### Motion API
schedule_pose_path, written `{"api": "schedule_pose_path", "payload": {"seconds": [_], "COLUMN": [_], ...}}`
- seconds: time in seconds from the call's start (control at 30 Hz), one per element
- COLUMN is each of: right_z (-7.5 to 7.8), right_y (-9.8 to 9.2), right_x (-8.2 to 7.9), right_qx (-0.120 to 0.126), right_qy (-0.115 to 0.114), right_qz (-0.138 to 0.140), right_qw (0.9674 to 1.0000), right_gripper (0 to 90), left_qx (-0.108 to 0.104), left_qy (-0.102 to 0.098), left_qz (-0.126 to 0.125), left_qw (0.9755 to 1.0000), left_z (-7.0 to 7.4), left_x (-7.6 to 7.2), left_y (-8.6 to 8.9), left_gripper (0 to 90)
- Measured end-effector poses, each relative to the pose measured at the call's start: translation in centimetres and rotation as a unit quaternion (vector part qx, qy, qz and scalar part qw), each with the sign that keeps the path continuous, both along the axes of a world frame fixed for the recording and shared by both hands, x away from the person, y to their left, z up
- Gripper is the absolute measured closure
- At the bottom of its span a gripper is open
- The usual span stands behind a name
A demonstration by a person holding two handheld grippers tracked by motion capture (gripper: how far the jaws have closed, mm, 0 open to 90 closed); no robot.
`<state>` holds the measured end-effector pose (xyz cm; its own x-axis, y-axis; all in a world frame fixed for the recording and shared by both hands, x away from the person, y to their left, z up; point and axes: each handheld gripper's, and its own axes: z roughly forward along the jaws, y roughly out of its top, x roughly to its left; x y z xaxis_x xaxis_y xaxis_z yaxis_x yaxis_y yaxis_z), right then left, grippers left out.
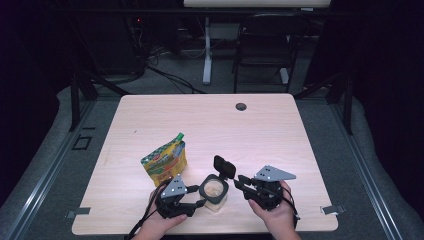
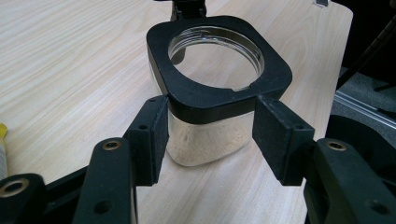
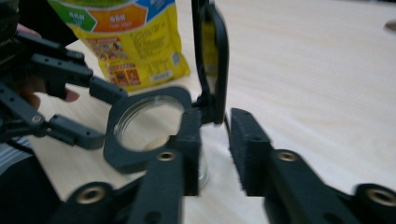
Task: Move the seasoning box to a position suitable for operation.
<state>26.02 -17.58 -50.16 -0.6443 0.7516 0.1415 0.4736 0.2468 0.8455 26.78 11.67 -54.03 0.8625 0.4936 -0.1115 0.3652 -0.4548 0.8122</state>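
Black padded jaws of my left claw (image 2: 208,133) are flanking the jar (image 2: 208,135) near the front edge of the worktop (image 2: 60,60); the pads are standing just off its clear sides, gripping nothing. It is squarish with rounded corners, has a black collar, and is holding pale powder low down. My right claw (image 3: 214,149) is sitting released beside the jar's hinged lid (image 3: 212,60), which is standing upright, its top cut off. Behind, a glossy yellow pouch (image 3: 135,42) is leaning, its print blurred.
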Motion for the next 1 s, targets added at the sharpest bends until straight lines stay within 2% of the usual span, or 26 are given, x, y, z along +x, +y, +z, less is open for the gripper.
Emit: {"api": "schedule_pose_path", "payload": {"seconds": [0.13, 0.23, 0.37, 0.4, 0.63, 0.9, 1.0], "right_z": [-0.7, -0.6, -0.3, -0.3, -0.2, -0.4, -0.4], "right_y": [0.1, 0.1, 0.5, 0.7, 0.9, 1.2, 1.4], "right_x": [0.2, 0.4, 0.8, 1.0, 1.6, 2.7, 2.9], "right_qx": [-0.003, 0.006, 0.005, -0.005, -0.009, -0.002, -0.007], "right_qy": [0.011, 0.006, 0.002, 0.001, -0.001, 0.001, 0.001], "right_qz": [-0.009, -0.015, -0.013, -0.011, -0.011, 0.004, 0.003], "right_qw": [0.9999, 0.9999, 0.9999, 0.9999, 0.9999, 1.0000, 1.0000], "right_gripper": [79.4, 80.2, 84.2, 85.4, 85.9, 86.5, 86.6], "left_qx": [0.000, 0.000, -0.002, 0.003, 0.010, 0.008, 0.011], "left_qy": [0.000, 0.000, -0.001, -0.003, -0.002, 0.000, -0.002], "left_qz": [0.000, 0.000, 0.001, 0.000, 0.005, -0.005, -0.010], "left_qw": [1.0000, 1.0000, 1.0000, 1.0000, 0.9999, 1.0000, 0.9999], "left_z": [0.0, 0.0, -0.1, -0.1, -0.2, -0.2, -0.2], "left_x": [0.0, 0.0, 0.0, -0.1, -0.1, -0.3, -0.4], "left_y": [0.0, 0.0, 0.0, -0.1, -0.2, -0.4, -0.5], "left_gripper": [45.9, 45.9, 45.8, 46.0, 46.0, 46.1, 46.1]}}
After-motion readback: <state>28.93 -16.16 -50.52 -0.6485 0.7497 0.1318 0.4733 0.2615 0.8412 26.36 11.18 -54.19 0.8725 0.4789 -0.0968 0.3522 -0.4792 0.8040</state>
